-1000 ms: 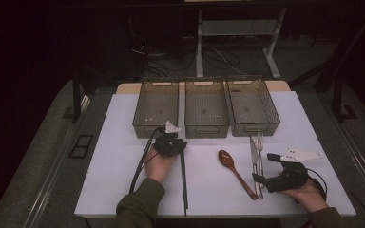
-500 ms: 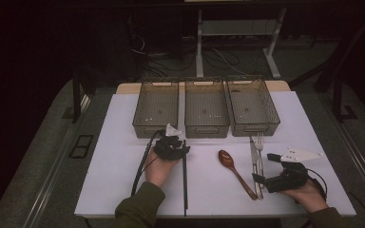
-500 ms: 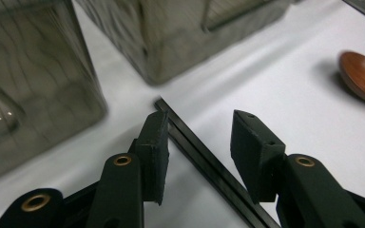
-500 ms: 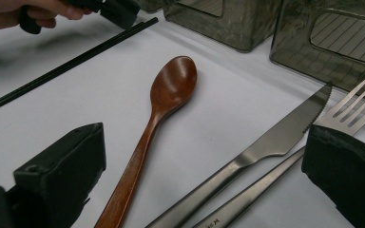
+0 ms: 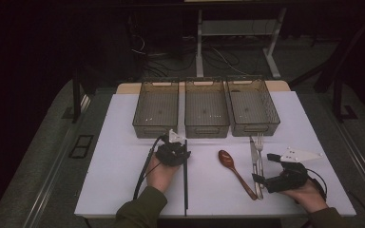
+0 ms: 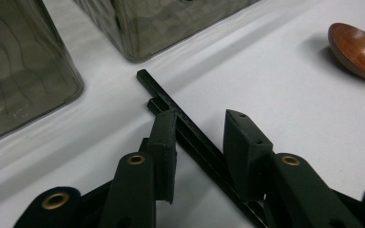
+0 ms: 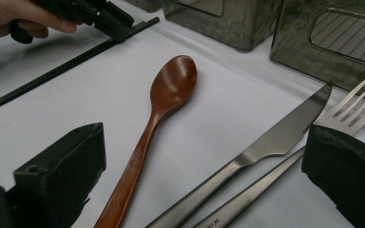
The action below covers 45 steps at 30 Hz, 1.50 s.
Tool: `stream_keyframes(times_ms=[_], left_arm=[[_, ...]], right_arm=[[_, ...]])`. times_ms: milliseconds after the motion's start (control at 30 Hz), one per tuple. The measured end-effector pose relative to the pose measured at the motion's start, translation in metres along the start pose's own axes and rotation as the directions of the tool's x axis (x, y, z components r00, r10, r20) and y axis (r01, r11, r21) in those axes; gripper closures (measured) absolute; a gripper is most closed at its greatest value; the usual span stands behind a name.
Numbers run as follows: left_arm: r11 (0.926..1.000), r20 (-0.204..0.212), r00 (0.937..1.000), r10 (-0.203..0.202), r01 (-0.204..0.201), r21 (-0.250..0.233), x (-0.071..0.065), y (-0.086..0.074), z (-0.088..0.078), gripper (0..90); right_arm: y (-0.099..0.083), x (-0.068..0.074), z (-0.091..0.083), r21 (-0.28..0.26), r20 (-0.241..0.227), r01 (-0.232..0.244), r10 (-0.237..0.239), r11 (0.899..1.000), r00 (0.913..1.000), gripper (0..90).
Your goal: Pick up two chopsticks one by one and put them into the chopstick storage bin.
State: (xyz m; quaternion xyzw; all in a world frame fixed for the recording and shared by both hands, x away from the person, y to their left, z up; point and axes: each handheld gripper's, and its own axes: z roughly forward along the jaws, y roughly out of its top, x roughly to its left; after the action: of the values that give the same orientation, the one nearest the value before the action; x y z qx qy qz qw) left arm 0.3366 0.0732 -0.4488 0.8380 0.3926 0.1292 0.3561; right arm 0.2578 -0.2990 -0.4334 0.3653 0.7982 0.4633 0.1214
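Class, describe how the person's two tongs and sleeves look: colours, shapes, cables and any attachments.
Both tongs are black, with two flat, blocky jaws on arms pinned by brass-coloured rivets. The left tongs carry a small pale three-cornered plate on top, and a black cable trails back from them. The right tongs carry a longer pale pointed plate. The left sleeve is olive green; the right sleeve looks dark olive too.

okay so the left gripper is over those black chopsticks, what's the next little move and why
Probably close the left gripper on the chopsticks: they lie flat on the table between its jaws, which have just been closing, but a gap still shows at each pad.
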Motion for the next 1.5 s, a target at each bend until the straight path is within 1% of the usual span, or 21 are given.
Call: stream_keyframes(times_ms=[100,333,433,633,767,800,933,1067,1233,1267,1300,1367,1467,1500], left_arm=[[1.0000,0.000,1.0000,0.007,-0.007,0.000,0.000,0.000,0.000,64.9],[0.9999,0.012,0.9999,0.010,-0.010,-0.006,0.002,0.002,0.002,66.7],[0.9996,0.015,0.9995,0.027,-0.027,0.002,0.003,0.003,0.003,67.3],[0.9991,0.032,0.9986,0.042,-0.042,0.006,0.003,0.006,0.005,68.1],[0.9992,0.054,0.9977,0.041,-0.041,-0.001,0.002,0.008,0.007,68.5],[0.9986,0.063,0.9966,0.053,-0.053,-0.004,0.003,0.008,0.008,68.8],[0.9981,0.098,0.9933,0.061,-0.060,-0.010,0.000,0.011,0.012,70.2],[0.9974,0.124,0.9898,0.072,-0.071,-0.012,-0.004,0.015,0.017,71.0],[0.9951,0.162,0.9818,0.099,-0.096,-0.025,-0.008,0.019,0.023,71.2],[0.9930,0.167,0.9788,0.118,-0.115,-0.026,-0.007,0.021,0.024,71.3],[0.9921,0.171,0.9772,0.125,-0.122,-0.028,-0.007,0.022,0.025,71.3],[0.9915,0.182,0.9746,0.130,-0.127,-0.029,-0.008,0.023,0.027,71.4],[0.9895,0.199,0.9693,0.145,-0.142,-0.029,-0.008,0.027,0.031,71.5],[0.9887,0.208,0.9666,0.150,-0.147,-0.032,-0.008,0.028,0.032,71.5]], right_arm=[[0.000,0.000,0.000,-0.001,0.001,-0.001,0.001,1.000,1.0000,0.1],[0.000,0.000,0.000,-0.001,-0.001,-0.001,0.001,1.000,1.0000,0.1],[0.000,0.000,0.000,0.000,0.000,-0.003,0.003,1.000,1.0000,0.1],[0.000,0.000,0.001,-0.001,-0.001,-0.004,0.004,1.000,1.0000,0.1],[0.000,0.000,0.001,-0.001,-0.003,-0.002,0.002,1.000,1.0000,0.1],[0.000,0.000,0.001,-0.001,-0.003,-0.002,0.002,1.000,1.0000,0.1],[0.000,0.000,0.002,-0.001,-0.005,-0.003,0.003,1.000,1.0000,0.1],[0.000,0.000,0.002,-0.001,-0.005,-0.003,0.003,1.000,1.0000,0.1],[0.000,0.000,0.002,0.000,-0.006,-0.004,0.004,1.000,1.0000,0.1],[0.000,0.000,0.002,0.000,-0.006,-0.004,0.004,1.000,1.0000,0.1],[0.000,0.000,0.002,0.000,-0.007,-0.004,0.004,1.000,1.0000,0.1],[0.001,0.000,0.002,0.000,-0.008,-0.004,0.004,1.000,1.0000,0.1],[0.001,0.000,0.002,0.000,-0.008,-0.004,0.004,1.000,1.0000,0.1],[0.001,0.000,0.002,0.001,-0.009,-0.005,0.005,1.000,0.9999,0.1]])
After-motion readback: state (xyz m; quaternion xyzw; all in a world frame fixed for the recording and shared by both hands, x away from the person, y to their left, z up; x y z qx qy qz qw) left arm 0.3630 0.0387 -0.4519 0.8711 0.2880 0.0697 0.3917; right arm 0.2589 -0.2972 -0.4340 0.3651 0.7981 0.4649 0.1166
